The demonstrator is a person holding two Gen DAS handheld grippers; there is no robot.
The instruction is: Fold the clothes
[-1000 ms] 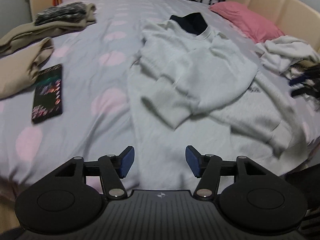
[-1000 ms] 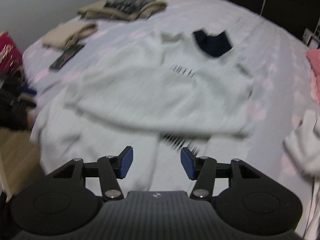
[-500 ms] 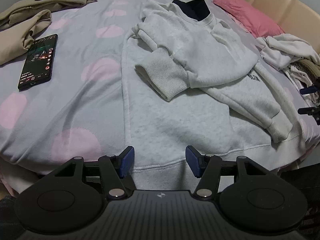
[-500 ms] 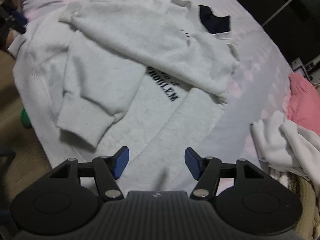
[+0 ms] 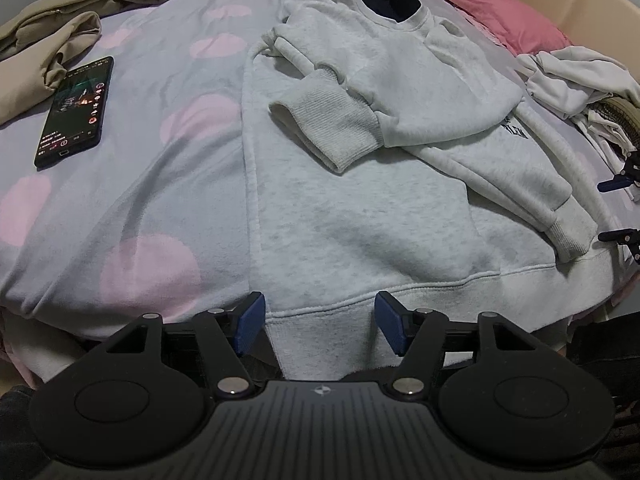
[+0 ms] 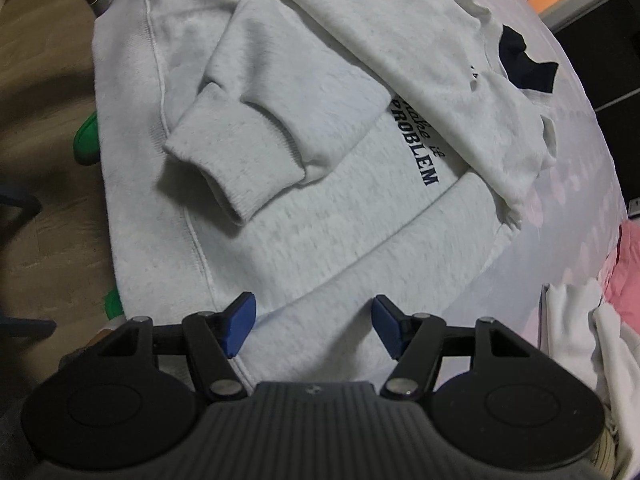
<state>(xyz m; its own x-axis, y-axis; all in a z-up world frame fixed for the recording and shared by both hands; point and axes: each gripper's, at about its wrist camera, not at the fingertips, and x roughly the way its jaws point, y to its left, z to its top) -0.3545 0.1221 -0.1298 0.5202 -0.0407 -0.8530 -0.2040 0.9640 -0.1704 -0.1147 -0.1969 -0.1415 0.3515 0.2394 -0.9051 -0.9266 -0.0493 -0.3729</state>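
Note:
A light grey sweatshirt [image 5: 360, 208] with dark lettering lies flat on the bed, both sleeves folded across its front. Its hem hangs over the bed's near edge. My left gripper [image 5: 319, 325] is open, its blue pads on either side of the hem's left corner. My right gripper [image 6: 313, 326] is open, just above the sweatshirt's [image 6: 304, 208] hem at the right corner. The right gripper's fingertips [image 5: 618, 210] also show at the far right of the left wrist view. Neither gripper holds cloth.
A phone [image 5: 74, 110] lies on the spotted sheet at left. Beige folded clothes [image 5: 44, 52] sit at far left. A pink pillow [image 5: 504, 20] and a heap of white clothes [image 5: 576, 80] lie at right. Wooden floor [image 6: 48, 220] and green slippers [image 6: 86, 140] are beside the bed.
Both grippers have dropped and moved in toward the sweatshirt's hem, left at its left corner and right at its right corner. Both stay open.

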